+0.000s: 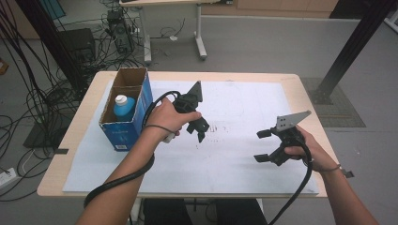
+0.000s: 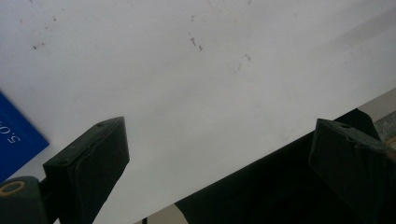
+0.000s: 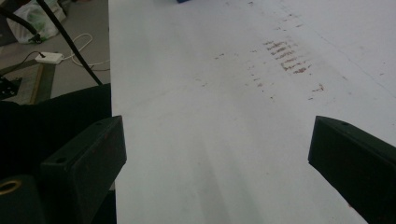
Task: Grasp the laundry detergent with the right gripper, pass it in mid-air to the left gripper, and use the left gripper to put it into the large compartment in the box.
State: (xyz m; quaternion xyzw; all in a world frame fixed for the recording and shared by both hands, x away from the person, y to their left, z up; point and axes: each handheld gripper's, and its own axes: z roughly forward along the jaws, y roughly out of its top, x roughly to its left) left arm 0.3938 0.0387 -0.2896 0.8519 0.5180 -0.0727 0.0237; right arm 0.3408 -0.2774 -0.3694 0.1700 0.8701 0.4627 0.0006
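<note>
Bottle [image 1: 124, 107] upright in box [image 1: 141, 93], cap up | left tongs [image 1: 197, 127] wide | right tongs [image 1: 263, 146] wide, empty

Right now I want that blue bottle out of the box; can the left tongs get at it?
Probably yes: the left tongs are open beside the open-topped box, and the bottle stands uncovered inside.

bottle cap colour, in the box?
White. The bottle itself is blue, standing in the near compartment of the box; high view shows it best.
</note>
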